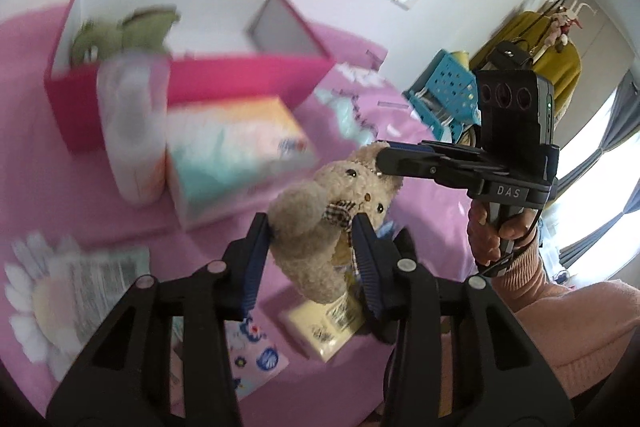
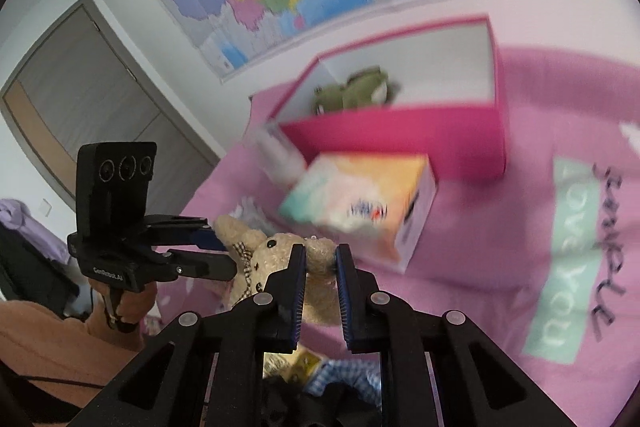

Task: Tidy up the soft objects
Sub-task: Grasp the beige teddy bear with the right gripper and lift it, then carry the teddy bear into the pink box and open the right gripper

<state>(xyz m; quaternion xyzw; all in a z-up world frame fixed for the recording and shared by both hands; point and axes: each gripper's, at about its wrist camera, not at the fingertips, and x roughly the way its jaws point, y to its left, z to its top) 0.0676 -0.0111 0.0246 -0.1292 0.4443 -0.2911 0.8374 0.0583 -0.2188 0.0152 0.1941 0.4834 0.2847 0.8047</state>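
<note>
Left hand-held gripper (image 1: 314, 227): clamped tight on the body of the beige teddy bear (image 1: 320, 223), one pad on each flank, no gap to spare.
Right hand-held gripper (image 2: 320, 259): pinched almost fully closed on the bear's ear, up at the top of its head; in the left wrist view it (image 1: 380, 161) comes in from the right and meets the head.
Teddy bear: held between the two hand-held grippers, clear of the pink bed cover (image 1: 420, 211), checked bow at its neck, face turned toward the left camera.
Pink box (image 1: 240, 83): beyond the bear, ahead and to the left of the left hand-held gripper; open top, pale inside.
Green plush (image 1: 120, 35): already inside that box, at its left end.
Tissue box (image 1: 236, 155): pastel, lying between the pink box and the bear, just ahead of both hand-held grippers.
Tissue roll pack (image 1: 136, 131): leaning against the pink box front, left of the tissue box.
Small yellow pack (image 1: 324, 331): on the cover directly under the left hand-held gripper.
Person: a hand (image 1: 490, 231) in a peach sleeve grips the right handle.
Picture: blurred, so print on the boxes is unreadable.
</note>
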